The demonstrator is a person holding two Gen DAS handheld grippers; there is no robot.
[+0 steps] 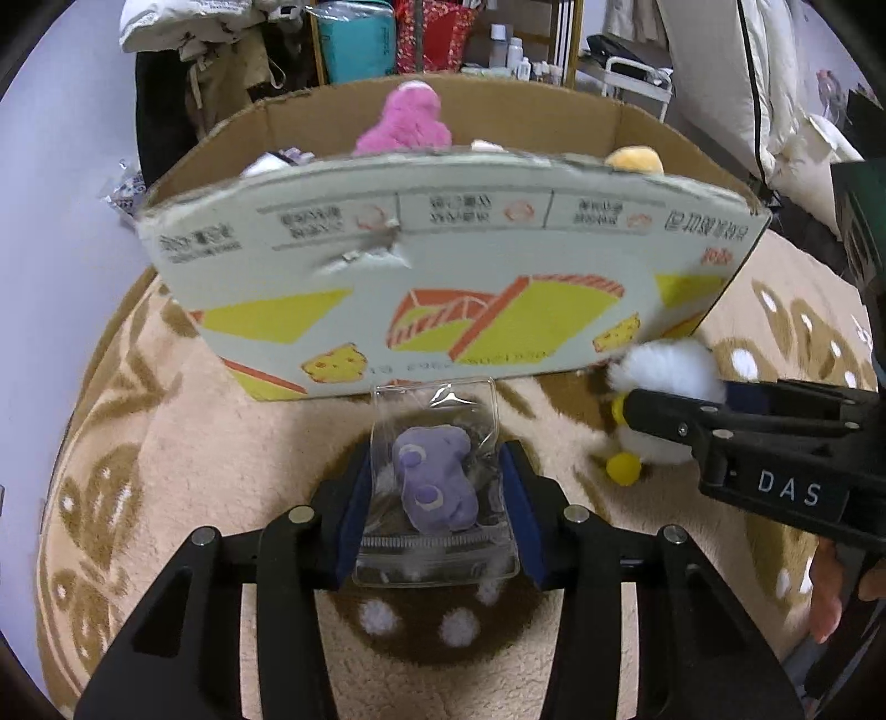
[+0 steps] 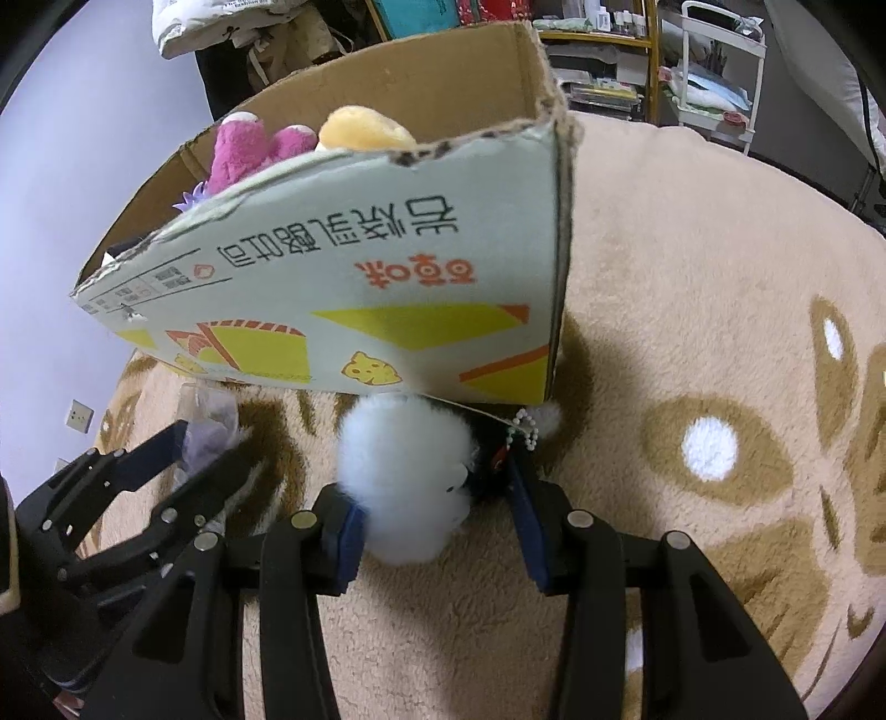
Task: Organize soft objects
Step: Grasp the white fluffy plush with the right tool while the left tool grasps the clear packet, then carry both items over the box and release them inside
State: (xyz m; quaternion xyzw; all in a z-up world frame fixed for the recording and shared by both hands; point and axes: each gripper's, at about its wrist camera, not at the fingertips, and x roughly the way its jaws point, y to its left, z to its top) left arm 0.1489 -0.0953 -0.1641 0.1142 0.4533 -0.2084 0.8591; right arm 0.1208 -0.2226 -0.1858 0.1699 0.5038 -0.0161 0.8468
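A cardboard box (image 1: 443, 266) stands on the plush rug, holding a pink plush (image 1: 407, 119) and an orange plush (image 1: 635, 159). My left gripper (image 1: 434, 495) is shut on a clear bag with a purple plush (image 1: 437, 482), low over the rug in front of the box. My right gripper (image 2: 437, 498) straddles a white fluffy plush (image 2: 407, 471) with a black part and bead chain, lying against the box's front; its jaws are wide and the left pad touches the plush. The white plush also shows in the left wrist view (image 1: 664, 368), with the right gripper (image 1: 653, 421) on it.
The beige rug with brown patterns (image 2: 692, 387) covers the floor. Behind the box are bags, clothes and shelves (image 1: 360, 44). A white cart (image 2: 720, 61) stands at the back right. The box (image 2: 343, 277) is close ahead of both grippers.
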